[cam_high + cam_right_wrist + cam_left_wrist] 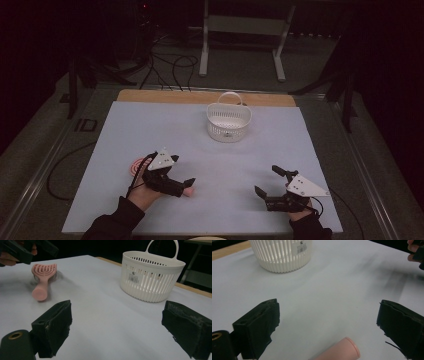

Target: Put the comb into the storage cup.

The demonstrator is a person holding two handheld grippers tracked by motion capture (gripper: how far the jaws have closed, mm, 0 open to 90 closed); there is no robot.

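Note:
A pink hairbrush (188, 192) lies on the white table sheet at the front left, its round head (136, 166) poking out behind my left hand. My left gripper (183, 170) hovers open just over the handle. In the left gripper view the handle's rounded end (342, 351) sits low between the wide-spread jaws, touching neither. A white slatted basket (228, 121) with a handle stands upright at the back middle. My right gripper (267, 181) is open and empty at the front right. Its view shows the hairbrush (42, 282) far left and the basket (152, 275) ahead.
The white sheet (150, 130) covers the table, with a strip of bare wood (165, 96) at the far edge. Cables and a white stand (204, 45) are on the dark floor beyond. The person's right hand (414, 250) shows far off in the left gripper view.

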